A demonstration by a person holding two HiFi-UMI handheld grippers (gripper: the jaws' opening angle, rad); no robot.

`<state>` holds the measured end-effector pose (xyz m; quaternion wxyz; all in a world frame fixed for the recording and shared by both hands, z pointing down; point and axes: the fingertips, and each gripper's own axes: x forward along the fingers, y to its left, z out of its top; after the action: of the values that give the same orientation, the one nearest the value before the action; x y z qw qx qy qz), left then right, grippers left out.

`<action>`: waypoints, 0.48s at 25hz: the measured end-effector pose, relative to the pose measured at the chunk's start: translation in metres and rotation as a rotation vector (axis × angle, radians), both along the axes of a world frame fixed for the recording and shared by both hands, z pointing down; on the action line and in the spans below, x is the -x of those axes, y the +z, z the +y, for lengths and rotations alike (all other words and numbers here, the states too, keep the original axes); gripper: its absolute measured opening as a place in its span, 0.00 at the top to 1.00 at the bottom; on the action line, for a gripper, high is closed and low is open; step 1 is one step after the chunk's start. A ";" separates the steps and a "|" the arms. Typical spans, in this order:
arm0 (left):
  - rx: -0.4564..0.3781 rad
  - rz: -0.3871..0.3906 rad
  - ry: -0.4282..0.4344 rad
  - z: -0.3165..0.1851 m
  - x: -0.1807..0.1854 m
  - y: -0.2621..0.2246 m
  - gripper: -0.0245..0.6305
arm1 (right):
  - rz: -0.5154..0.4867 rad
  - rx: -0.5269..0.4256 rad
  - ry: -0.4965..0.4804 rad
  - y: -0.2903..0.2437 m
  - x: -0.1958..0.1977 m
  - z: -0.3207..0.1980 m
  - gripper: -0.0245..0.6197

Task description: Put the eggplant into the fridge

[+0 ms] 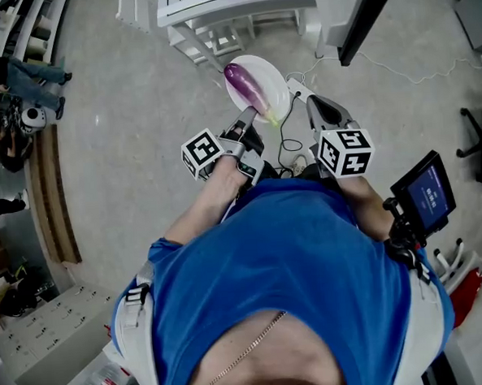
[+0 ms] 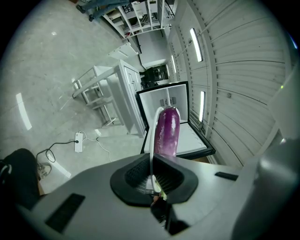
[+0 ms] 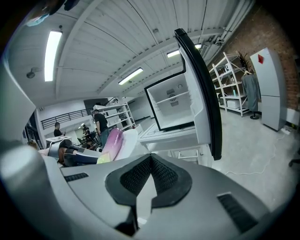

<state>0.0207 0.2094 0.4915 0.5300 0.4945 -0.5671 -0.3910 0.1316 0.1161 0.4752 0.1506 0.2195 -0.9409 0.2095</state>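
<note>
A purple eggplant (image 1: 247, 85) lies on a white plate (image 1: 273, 80) held out ahead of the person. My left gripper (image 1: 249, 122) is shut on the plate's near rim. In the left gripper view the thin rim (image 2: 152, 136) runs between the pads of that gripper (image 2: 152, 180), with the eggplant (image 2: 167, 131) beyond. My right gripper (image 1: 300, 90) is beside the plate's right edge, shut, with nothing seen held. From the right gripper (image 3: 150, 159), the eggplant (image 3: 111, 143) and plate (image 3: 126, 143) show at left. The white fridge (image 3: 173, 105) stands ahead with its door (image 3: 201, 93) open.
A power strip (image 2: 78, 142) with cables lies on the concrete floor before the fridge (image 2: 164, 105). White metal racks (image 2: 93, 93) stand beside it. People (image 3: 101, 126) stand by shelving far off. A small screen (image 1: 424, 193) is mounted at the person's right.
</note>
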 end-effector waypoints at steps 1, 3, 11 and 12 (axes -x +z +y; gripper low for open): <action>0.000 -0.002 -0.007 -0.003 0.002 0.001 0.93 | 0.001 -0.010 -0.004 0.000 0.000 -0.002 0.96; 0.003 -0.003 -0.019 -0.019 0.007 0.002 0.93 | 0.004 -0.022 -0.010 0.001 0.003 -0.019 0.96; -0.006 -0.010 -0.019 -0.058 0.025 -0.011 0.93 | 0.009 -0.064 -0.016 -0.013 0.019 -0.050 0.96; -0.007 -0.011 -0.012 -0.060 0.026 -0.013 0.93 | 0.010 -0.069 -0.012 -0.016 0.020 -0.050 0.96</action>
<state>-0.0058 0.1498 0.4782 0.5228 0.4950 -0.5718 -0.3933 0.1114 0.0658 0.4590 0.1490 0.2200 -0.9480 0.1750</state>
